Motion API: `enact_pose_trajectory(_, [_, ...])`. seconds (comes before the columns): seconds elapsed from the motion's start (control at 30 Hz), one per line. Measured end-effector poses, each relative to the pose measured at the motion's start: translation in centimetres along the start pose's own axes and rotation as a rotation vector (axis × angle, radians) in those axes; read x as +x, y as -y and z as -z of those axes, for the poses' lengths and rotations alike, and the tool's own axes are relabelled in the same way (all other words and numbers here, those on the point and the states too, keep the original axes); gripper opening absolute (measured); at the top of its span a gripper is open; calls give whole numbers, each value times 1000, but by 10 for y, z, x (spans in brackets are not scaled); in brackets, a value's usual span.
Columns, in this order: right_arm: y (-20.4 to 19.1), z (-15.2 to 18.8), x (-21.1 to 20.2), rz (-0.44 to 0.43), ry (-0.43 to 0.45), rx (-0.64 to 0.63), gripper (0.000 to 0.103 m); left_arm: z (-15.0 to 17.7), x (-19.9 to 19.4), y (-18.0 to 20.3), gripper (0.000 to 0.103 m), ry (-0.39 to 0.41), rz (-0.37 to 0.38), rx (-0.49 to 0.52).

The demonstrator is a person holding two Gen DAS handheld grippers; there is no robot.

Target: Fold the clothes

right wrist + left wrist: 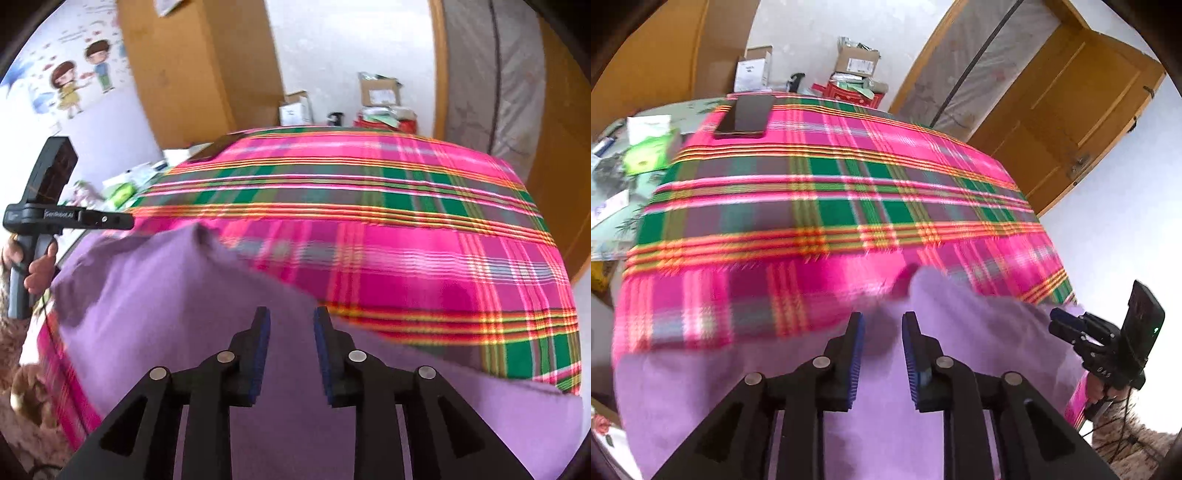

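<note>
One pink plaid cloth (831,192) across the table, wooden doors (1071,110) behind.

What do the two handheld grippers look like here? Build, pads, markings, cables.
Both match: the left gripper and right gripper have black angular linkage arms with silver round pivot pins and blue ribbed finger pads. From outside, each shows a pistol-style handle, a dark upright block behind, and white lettering on the side, too blurred to read. A thin black cable hangs below the right one.
</note>
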State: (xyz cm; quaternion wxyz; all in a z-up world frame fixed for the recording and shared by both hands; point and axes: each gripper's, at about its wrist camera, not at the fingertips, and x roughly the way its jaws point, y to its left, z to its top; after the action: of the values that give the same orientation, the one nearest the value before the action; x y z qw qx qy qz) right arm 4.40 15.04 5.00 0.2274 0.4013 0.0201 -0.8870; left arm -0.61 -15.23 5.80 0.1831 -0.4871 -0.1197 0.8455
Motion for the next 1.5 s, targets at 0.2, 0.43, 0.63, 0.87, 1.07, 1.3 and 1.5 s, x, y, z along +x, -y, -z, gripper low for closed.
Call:
enact_pose_trajectory(0.2, [-31,27,4,-41,-49,-44,26,47,-17,-29,21,-4,-72,-87])
enact_pose_trajectory(0.43, [-37,53,7,74,-99,-33,26,79,-35,-68,21,33,-109,-206])
enact_pose_trajectory(0.63, [-24,62,-2,142,-70,37,26,92,-52,-94,21,82,-137,-262])
enact_pose_trajectory(0.87, [-23,69,-12,159,-28,110,26,93,-88,-124,18,193,-160,-380])
enact_pose_trajectory(1.07, [-47,64,-22,107,36,80,26,71,-100,-139,26,228,-177,-416])
enact_pose_trajectory(1.3, [-77,57,-17,57,58,67,26,50,-75,-161,31,113,-147,-477])
enact_pose_trajectory(1.5, [-99,57,-8,32,43,33,26,39,-55,-163,31,59,-92,-478])
